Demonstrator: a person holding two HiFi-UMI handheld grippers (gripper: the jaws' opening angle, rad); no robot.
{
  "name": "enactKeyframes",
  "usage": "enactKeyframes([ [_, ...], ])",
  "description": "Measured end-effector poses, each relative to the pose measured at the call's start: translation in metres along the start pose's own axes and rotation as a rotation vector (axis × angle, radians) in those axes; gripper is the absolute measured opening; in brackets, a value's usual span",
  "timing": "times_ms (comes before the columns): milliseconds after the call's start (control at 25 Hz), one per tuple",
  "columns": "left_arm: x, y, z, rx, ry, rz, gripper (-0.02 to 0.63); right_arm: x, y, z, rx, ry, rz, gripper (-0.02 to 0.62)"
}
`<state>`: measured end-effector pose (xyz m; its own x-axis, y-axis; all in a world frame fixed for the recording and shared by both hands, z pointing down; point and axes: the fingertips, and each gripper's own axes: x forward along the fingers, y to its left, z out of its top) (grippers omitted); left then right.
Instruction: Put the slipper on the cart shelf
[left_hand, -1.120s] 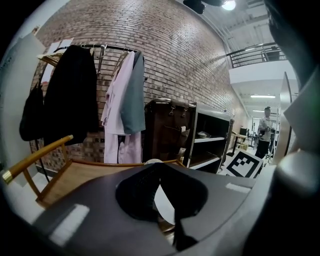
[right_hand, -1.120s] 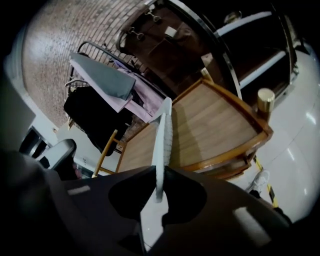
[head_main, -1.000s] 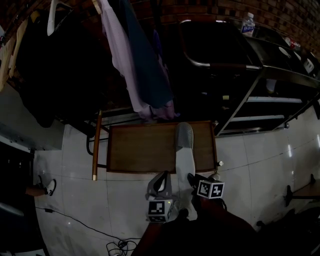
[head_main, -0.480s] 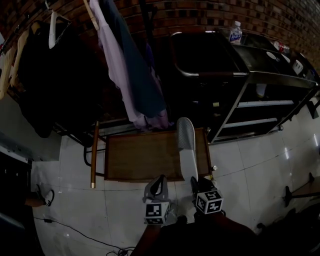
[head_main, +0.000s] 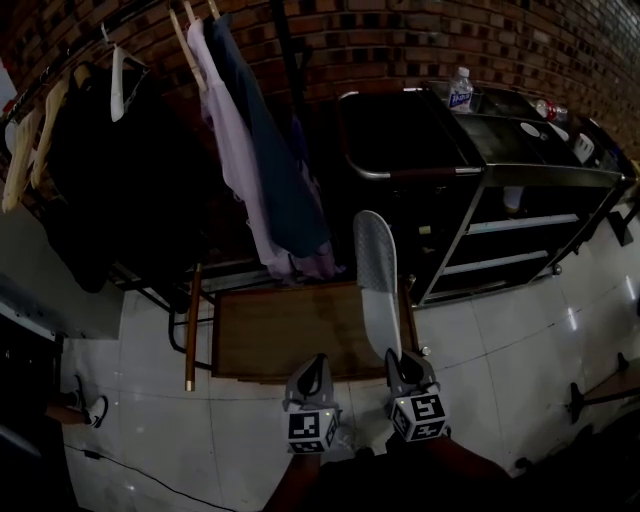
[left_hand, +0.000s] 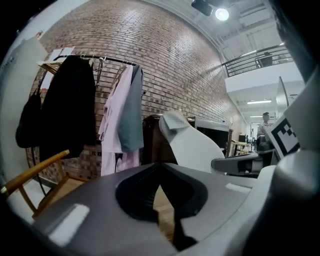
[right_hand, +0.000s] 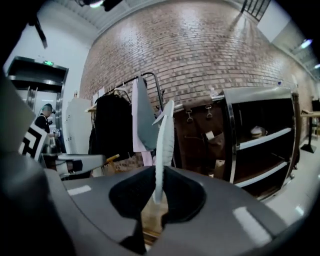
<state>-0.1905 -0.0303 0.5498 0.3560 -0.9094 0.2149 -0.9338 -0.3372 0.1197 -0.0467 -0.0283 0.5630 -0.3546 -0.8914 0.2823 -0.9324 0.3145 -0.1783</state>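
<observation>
High in the air with the pale slipper (head_main: 377, 275), pinched at its near end in the right gripper (head_main: 404, 358), far end pointing away toward the dark cart (head_main: 497, 172)! Held on edge too, going by the right gripper view: just a thin white blade of slipper (right_hand: 163, 145) standing upright out of the right gripper (right_hand: 156, 197), jaws closed snugly on the sole with no more gap than that. Not on the cart shelf (head_main: 510, 222) yet, though. Hanging over the right end of the low wooden table (head_main: 285, 330), close in front of the cart's frame. Over to the left gripper (head_main: 311, 368): level beside the right one, a little apart, carrying nothing. Confirmed in the left gripper view, with the jaws of the left gripper (left_hand: 167, 210) drawn all but together, only a thin strip of wood showing through, and the slipper floating off to the right of them. Up on the cart top, a water bottle (head_main: 459, 88) standing upright. Left of the cart, a clothes rail against the brick wall (head_main: 420, 40), hung with a pink shirt (head_main: 232, 160), a blue-grey garment (head_main: 280, 170) and a black coat (head_main: 100, 180). White tiled floor (head_main: 500, 340) below it all.
</observation>
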Motion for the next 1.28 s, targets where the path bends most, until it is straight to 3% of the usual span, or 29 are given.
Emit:
enactKeyframes([
  [120,0.0,0.004,0.013,0.014,-0.036,0.009,0.015,-0.001,0.007,0.028,-0.035,-0.078,0.004,0.04],
  [240,-0.002,0.006,0.022,0.023,-0.057,0.012,0.015,-0.005,0.011,0.052,-0.136,-0.147,-0.012,0.04],
  [360,-0.003,0.008,0.024,0.032,-0.06,0.015,0.015,-0.005,0.012,0.065,-0.148,-0.181,-0.011,0.04],
  [800,-0.001,0.002,0.023,0.079,-0.039,-0.003,0.014,-0.008,0.015,0.073,-0.183,-0.191,-0.015,0.04],
  [1040,-0.001,-0.003,0.033,0.05,-0.088,-0.021,0.015,-0.009,0.015,0.075,-0.183,-0.193,-0.017,0.04],
  [1280,-0.002,-0.006,0.032,0.044,-0.084,-0.03,0.015,-0.007,0.014,0.067,-0.18,-0.175,-0.014,0.04],
])
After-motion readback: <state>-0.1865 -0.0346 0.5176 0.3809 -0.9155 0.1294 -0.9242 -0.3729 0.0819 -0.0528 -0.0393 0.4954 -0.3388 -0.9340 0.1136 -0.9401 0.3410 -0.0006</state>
